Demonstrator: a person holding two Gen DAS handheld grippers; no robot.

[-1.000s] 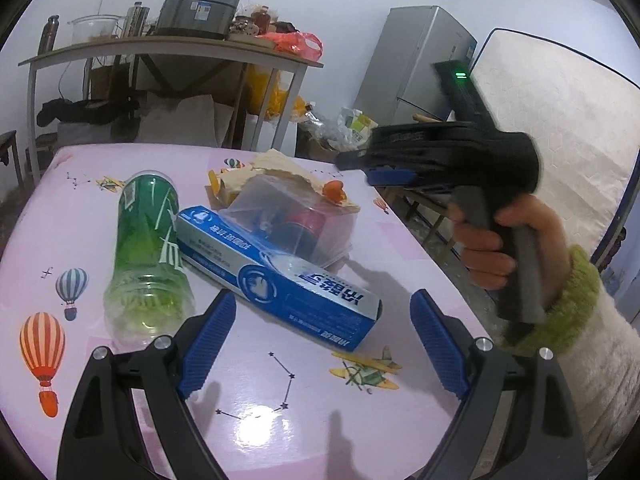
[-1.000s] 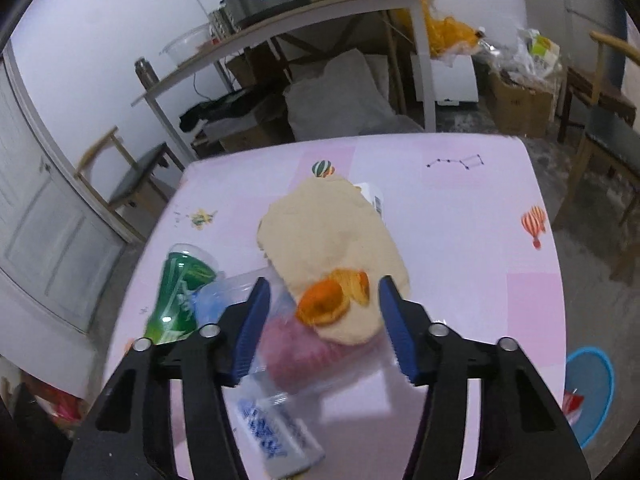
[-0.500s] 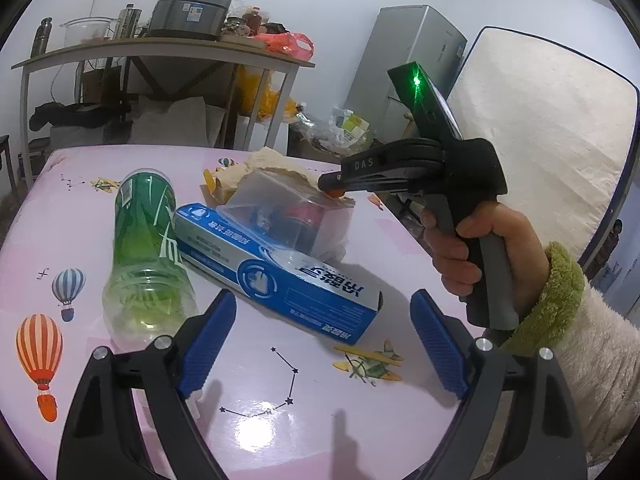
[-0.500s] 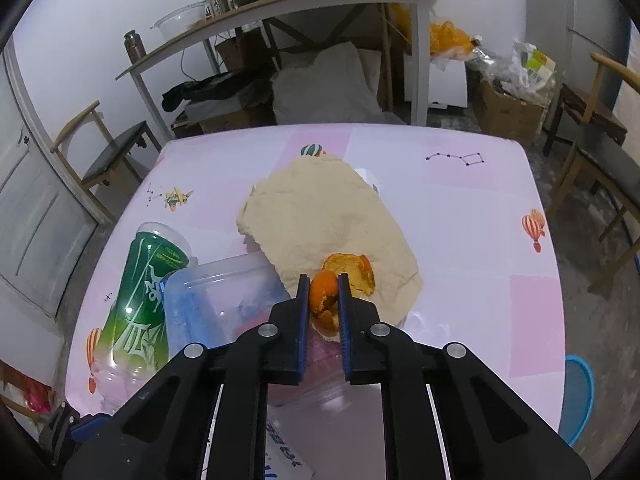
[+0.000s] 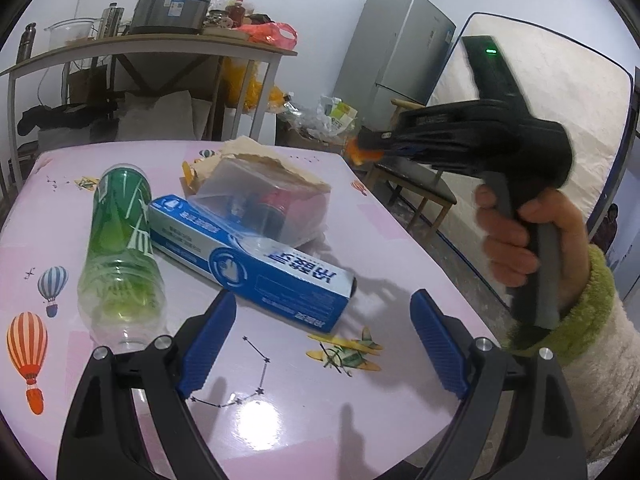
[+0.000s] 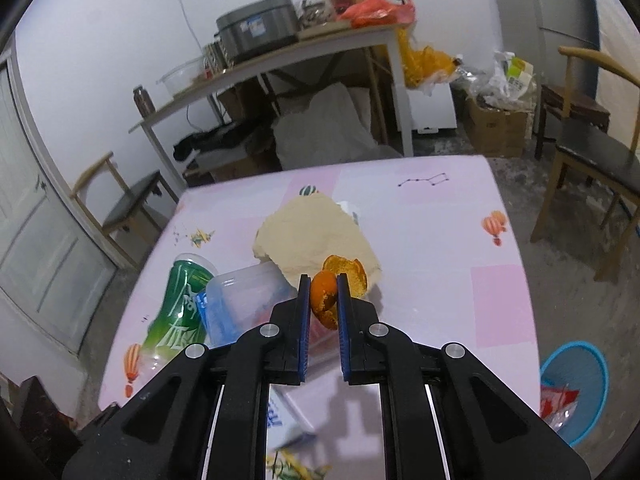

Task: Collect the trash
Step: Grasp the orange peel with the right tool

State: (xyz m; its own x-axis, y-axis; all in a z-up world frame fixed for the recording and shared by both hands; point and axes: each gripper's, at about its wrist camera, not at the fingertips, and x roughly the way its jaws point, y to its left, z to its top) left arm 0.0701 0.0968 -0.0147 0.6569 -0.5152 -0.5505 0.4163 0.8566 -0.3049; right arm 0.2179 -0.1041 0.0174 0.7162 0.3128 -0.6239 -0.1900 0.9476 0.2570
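My right gripper [image 6: 323, 280] is shut on a piece of orange peel [image 6: 322, 300] and holds it above the pink table [image 6: 432, 232]; it also shows in the left wrist view [image 5: 362, 148], raised at the right. A second orange peel [image 6: 352, 274] lies on a tan paper [image 6: 316, 232]. A green bottle [image 5: 120, 240], a blue box [image 5: 248, 260] and a clear plastic tub [image 5: 260, 204] lie together on the table. My left gripper [image 5: 320, 340] is open and empty, just in front of the blue box.
A blue trash basket [image 6: 576, 388] stands on the floor at the table's right. A wooden chair [image 6: 592, 152] stands beyond the table's right edge, another chair [image 6: 128, 208] at the left. A cluttered side table [image 6: 280, 64] stands behind.
My right gripper closed on the orange peel and lifted it up and away from the paper, to the right. My left gripper stayed open and nearly still.
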